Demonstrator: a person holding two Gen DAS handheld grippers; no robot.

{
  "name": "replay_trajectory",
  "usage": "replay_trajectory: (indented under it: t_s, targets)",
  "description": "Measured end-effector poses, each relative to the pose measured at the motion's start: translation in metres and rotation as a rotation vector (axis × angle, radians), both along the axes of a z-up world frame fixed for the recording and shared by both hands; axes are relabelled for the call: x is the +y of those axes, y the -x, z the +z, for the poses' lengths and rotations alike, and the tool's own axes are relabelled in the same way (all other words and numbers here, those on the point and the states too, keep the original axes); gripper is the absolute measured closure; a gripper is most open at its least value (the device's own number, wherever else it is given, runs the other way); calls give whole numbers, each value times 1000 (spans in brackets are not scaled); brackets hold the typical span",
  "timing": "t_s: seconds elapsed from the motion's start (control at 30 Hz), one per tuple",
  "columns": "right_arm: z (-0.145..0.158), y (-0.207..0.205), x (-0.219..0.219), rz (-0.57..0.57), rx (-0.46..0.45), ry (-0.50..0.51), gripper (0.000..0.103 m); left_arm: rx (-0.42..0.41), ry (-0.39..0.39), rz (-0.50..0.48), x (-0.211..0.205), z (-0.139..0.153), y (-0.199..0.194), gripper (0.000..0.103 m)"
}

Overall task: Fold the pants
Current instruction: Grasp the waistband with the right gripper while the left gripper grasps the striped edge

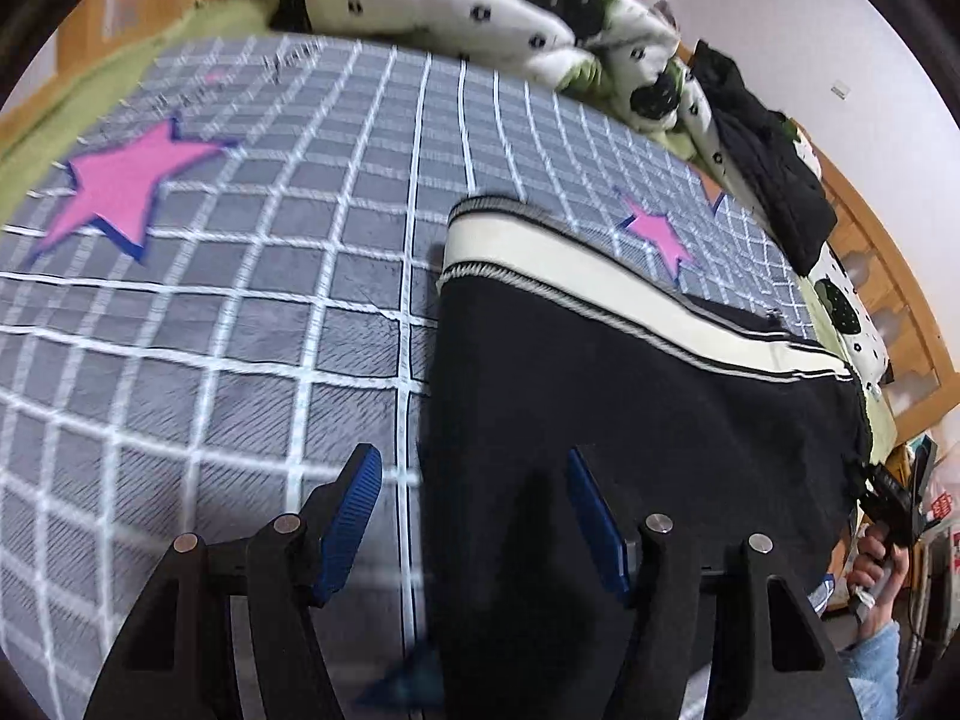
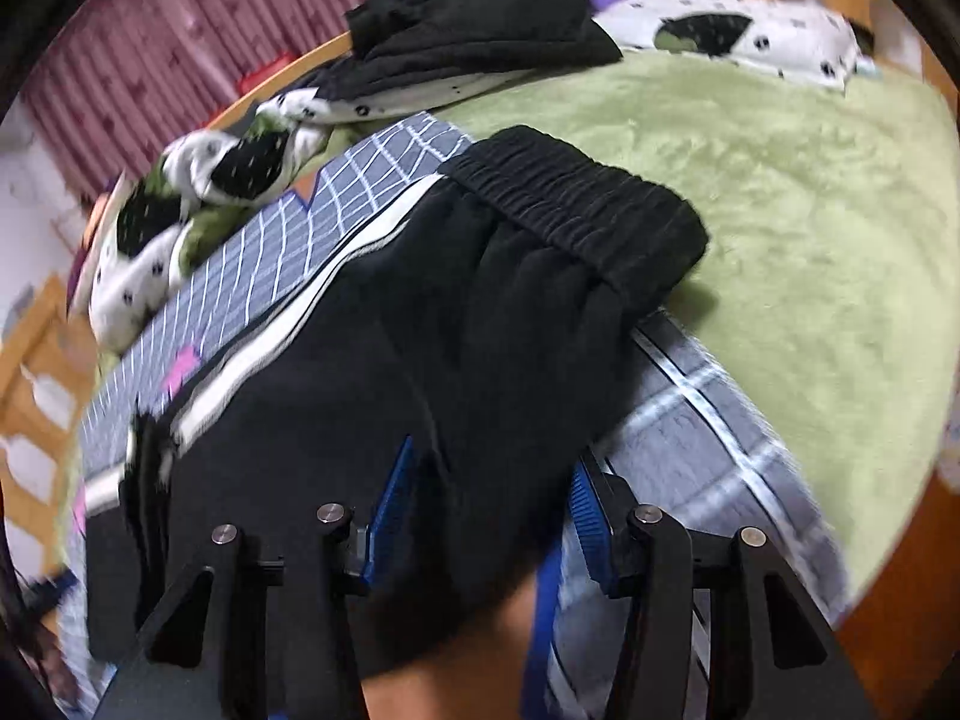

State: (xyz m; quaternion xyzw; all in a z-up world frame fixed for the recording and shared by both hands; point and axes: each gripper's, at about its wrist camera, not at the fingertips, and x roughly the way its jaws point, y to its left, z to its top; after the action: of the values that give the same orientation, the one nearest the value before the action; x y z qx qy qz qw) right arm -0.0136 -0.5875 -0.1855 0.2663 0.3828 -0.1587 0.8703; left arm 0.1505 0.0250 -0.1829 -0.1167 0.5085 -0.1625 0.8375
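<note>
Black pants (image 1: 630, 396) flat on the checked blanket (image 1: 210, 312) on the bed. Left tool (image 1: 474, 498) half wide, holding nothing, over the pants' edge. Right tool (image 2: 492, 498) half wide too, pants cloth between its blue pads (image 2: 390, 504), not squeezed.

We found the pants (image 1: 630, 408) lying on the blanket (image 1: 240, 312), the heaped bedding (image 1: 456, 6) behind them, another garment (image 2: 480, 30) atop it.

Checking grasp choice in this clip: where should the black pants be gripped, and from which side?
Probably the black pants are best taken at the gathered elastic waistband, approached from its free corner over the green blanket. There the band is thick, lies raised above the bedding, and its edge is exposed, so fingers could slide under.
</note>
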Motion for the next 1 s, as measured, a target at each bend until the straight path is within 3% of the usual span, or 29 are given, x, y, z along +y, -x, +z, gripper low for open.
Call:
replay_trajectory:
  t_s: [0.07,0.2,0.23,0.27,0.3,0.33,0.37,0.5,0.77,0.9,1.0]
  targets:
    - [-6,-13,-7,-9,-2,-22,52,39,37,-12,-2,-17,-14,43]
    - [-11,-29,-11,10,-17,25,52,-3,73,-35,-5,-21,-21,43]
    - [-12,-30,-11,12,-23,32,52,-6,71,-36,-7,-21,-22,52]
    - [-12,-30,-9,17,-22,55,58,-5,67,-37,-9,-21,-24,73]
    - [-11,-32,-7,12,-8,88,70,6,77,-40,-11,-19,-25,80]
    - [-8,-34,-3,21,1,108,76,14,94,-26,-12,-14,-27,89]
    - [-2,-36,0,26,2,130,85,8,113,-17,-11,-7,-28,92]
    - [50,-38,33,39,-69,276,92,-69,164,-19,-15,35,-26,93]
    - [164,-72,111,135,-230,413,93,-228,181,-23,-3,124,-33,93]
    - [202,-80,146,199,-354,370,93,-290,90,50,50,153,-35,93]
    - [201,-85,166,256,-414,337,93,-279,-14,114,88,144,-40,93]
